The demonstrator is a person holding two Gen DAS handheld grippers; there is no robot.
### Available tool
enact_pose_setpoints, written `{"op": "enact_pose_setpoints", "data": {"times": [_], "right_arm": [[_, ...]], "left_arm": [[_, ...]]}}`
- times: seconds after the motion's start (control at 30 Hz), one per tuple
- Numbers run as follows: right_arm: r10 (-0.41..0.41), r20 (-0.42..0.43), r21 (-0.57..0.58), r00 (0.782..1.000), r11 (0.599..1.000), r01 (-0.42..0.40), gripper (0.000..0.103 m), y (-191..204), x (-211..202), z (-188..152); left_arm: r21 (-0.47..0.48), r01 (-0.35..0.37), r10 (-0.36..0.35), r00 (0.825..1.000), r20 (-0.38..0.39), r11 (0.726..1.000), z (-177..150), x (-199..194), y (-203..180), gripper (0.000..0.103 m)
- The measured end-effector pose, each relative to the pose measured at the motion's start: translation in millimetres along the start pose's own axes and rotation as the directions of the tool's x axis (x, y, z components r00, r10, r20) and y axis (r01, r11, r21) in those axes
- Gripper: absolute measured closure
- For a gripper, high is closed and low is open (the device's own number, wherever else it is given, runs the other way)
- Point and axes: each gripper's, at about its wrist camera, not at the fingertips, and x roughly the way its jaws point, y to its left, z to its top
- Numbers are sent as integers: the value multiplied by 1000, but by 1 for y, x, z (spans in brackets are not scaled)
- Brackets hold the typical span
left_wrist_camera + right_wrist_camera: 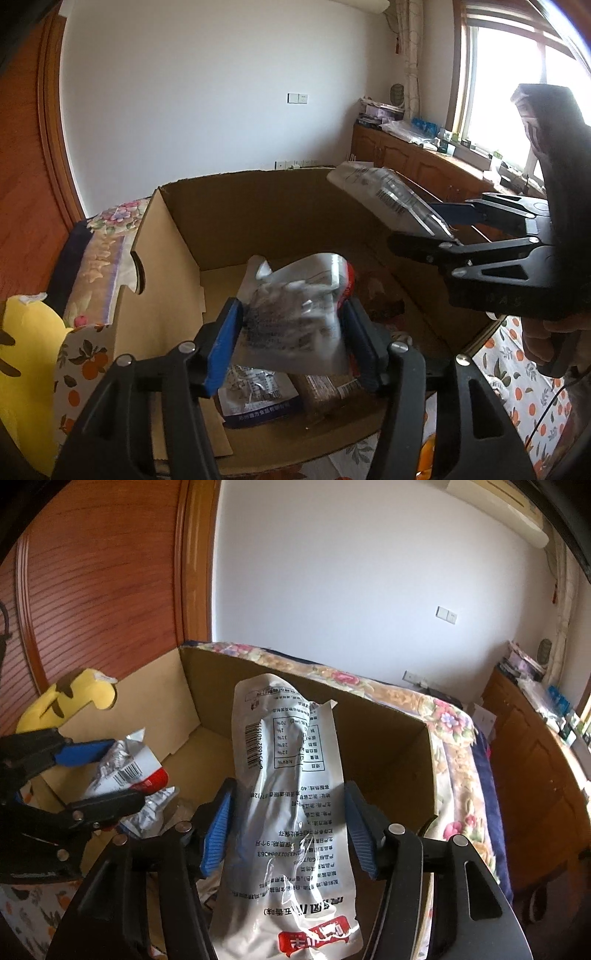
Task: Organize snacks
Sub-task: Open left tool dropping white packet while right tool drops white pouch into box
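Observation:
An open cardboard box (207, 218) stands in front of me; it also shows in the right wrist view (388, 734). My left gripper (291, 332) is shut on a crinkled silver snack pack (295, 317) with a red end, held over the box; it also shows at the left of the right wrist view (122, 771). My right gripper (286, 830) is shut on a long white snack pouch (288, 812) with a barcode, held above the box. In the left wrist view the right gripper (443, 229) holds that pouch (384, 192) over the box's right wall.
Several snack packs lie on the box floor, among them a silver-blue pack (255, 395) and a brown bar (325, 391). A yellow plush toy (70, 701) sits left of the box. A floral bed (454, 746) is behind it. A fruit-print cloth (517, 384) covers the table.

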Motion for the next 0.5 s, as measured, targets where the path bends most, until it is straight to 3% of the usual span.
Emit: {"op": "enact_pose_setpoints", "data": {"times": [0.17, 0.37, 0.43, 0.5], "right_arm": [[-10, -4, -15, 1000, 1000, 10, 36, 5, -2, -2], [17, 36, 15, 999, 1000, -17, 35, 2, -17, -6], [13, 51, 12, 999, 1000, -13, 27, 3, -27, -5], [6, 53, 3, 999, 1000, -6, 27, 5, -35, -3]], "left_arm": [[13, -4, 4, 1000, -1, 1000, 4, -1, -2, 34], [15, -7, 7, 1000, 13, 1000, 4, -13, -4, 34], [13, -8, 8, 1000, 20, 1000, 3, -19, -7, 33], [21, -20, 20, 1000, 22, 1000, 4, -25, -10, 33]]}}
